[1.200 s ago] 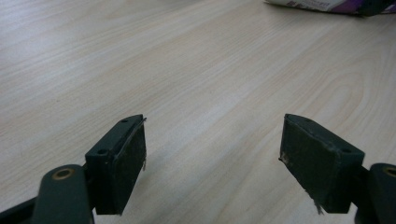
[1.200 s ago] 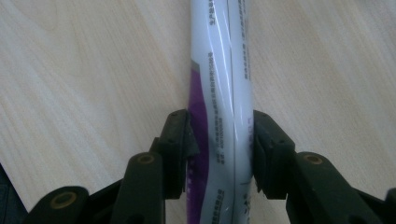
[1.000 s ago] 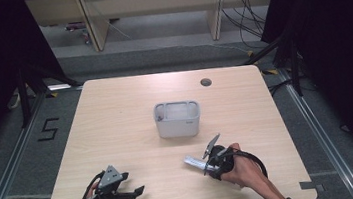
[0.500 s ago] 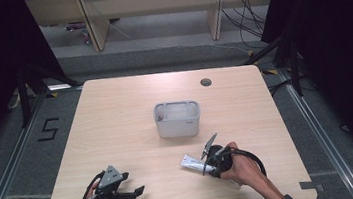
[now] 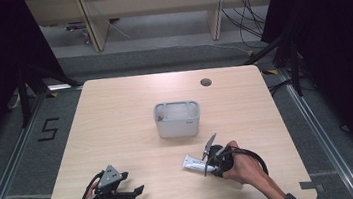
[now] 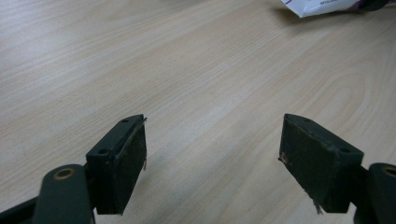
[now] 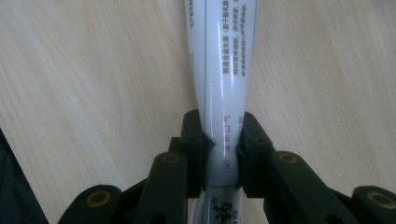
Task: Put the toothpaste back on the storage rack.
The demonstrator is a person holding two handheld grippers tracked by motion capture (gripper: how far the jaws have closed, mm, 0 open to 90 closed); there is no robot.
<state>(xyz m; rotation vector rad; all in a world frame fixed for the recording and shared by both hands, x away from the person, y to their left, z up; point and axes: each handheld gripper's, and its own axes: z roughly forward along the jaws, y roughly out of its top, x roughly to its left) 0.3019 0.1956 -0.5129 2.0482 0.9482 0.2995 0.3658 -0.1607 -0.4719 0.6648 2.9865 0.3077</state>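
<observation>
Gripping the white tube (image 7: 224, 70) near its narrow end, our right gripper (image 7: 223, 144) has just been closing and its pads now pinch it from both sides. We see the tube lying flat on the table (image 5: 118, 136), near the front edge, well short of the grey bin (image 5: 177, 119). We judge it light, soft-walled and glossy, so likely to slip or squash; we'd hold at the stiffer neck rather than mid-body, with modest squeeze. Our left gripper (image 6: 212, 154) rests low over bare wood with its jaws wide apart and nothing between them, the tube's end (image 6: 322, 6) well off ahead.
</observation>
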